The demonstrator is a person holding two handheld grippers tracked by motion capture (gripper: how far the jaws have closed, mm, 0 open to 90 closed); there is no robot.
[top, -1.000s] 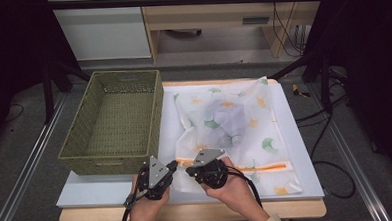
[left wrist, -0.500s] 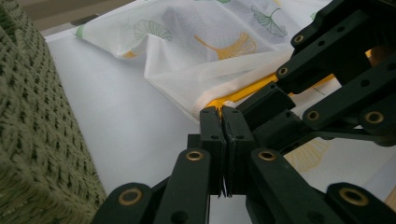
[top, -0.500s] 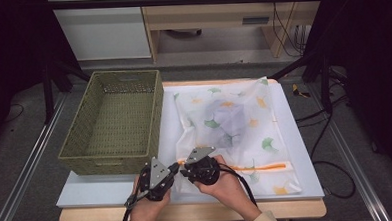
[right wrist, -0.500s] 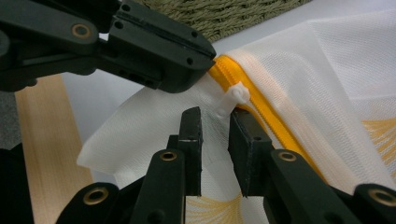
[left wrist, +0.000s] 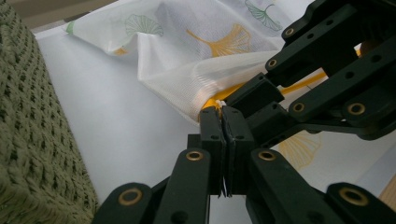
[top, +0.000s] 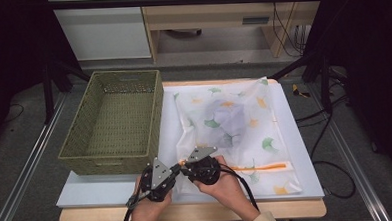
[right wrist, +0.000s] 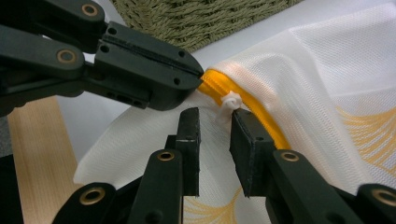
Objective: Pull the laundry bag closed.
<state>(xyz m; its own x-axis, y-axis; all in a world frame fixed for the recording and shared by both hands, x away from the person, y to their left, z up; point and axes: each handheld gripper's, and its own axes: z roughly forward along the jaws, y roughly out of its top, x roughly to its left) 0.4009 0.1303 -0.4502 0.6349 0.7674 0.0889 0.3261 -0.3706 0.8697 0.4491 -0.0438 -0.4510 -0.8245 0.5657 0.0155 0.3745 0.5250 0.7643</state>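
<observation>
Two grippers are meeting at the bag's [top: 234, 124] corner: our left gripper [right wrist: 198, 74] is clamping the zipper [right wrist: 243, 105] end, while our right gripper [right wrist: 214, 123], having just opened, is straddling the pull [right wrist: 231, 101] just ahead.

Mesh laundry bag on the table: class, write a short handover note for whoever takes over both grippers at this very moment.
Left gripper: shut on the bag's corner by the orange zipper.
Right gripper: its jaws have just been opening; the white zipper pull sits just ahead of them, unpinched.
Mesh laundry bag: flat on the white mat, clothing inside, beside the green basket.
Done: corner anchored.
Left: probably pinch the pull and work the zipper.
</observation>
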